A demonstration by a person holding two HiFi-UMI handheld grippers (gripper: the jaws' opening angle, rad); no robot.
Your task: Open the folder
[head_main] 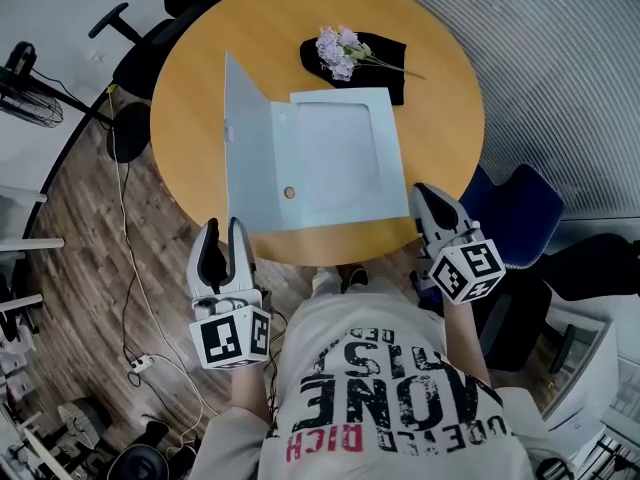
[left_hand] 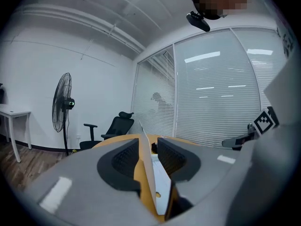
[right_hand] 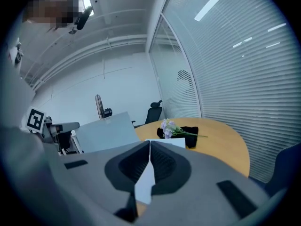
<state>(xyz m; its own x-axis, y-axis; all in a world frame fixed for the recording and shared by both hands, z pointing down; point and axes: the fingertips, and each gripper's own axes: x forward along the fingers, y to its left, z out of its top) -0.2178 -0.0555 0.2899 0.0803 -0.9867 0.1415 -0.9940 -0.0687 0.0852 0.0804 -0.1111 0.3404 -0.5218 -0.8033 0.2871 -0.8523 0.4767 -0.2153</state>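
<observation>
A pale blue folder lies open on the round wooden table. Its cover stands up on the left, and the base lies flat with a white sheet in it. My left gripper hovers off the table's near edge by the folder's near left corner. Its jaws stand apart with nothing gripped. In the left gripper view the cover's edge shows through the gap, farther off. My right gripper is beside the folder's near right corner. In the right gripper view its pads meet at the tips.
Purple flowers lie on a black cloth at the table's far side. A black office chair stands far left and a blue chair near right. A standing fan is on the left. Cables run over the wooden floor.
</observation>
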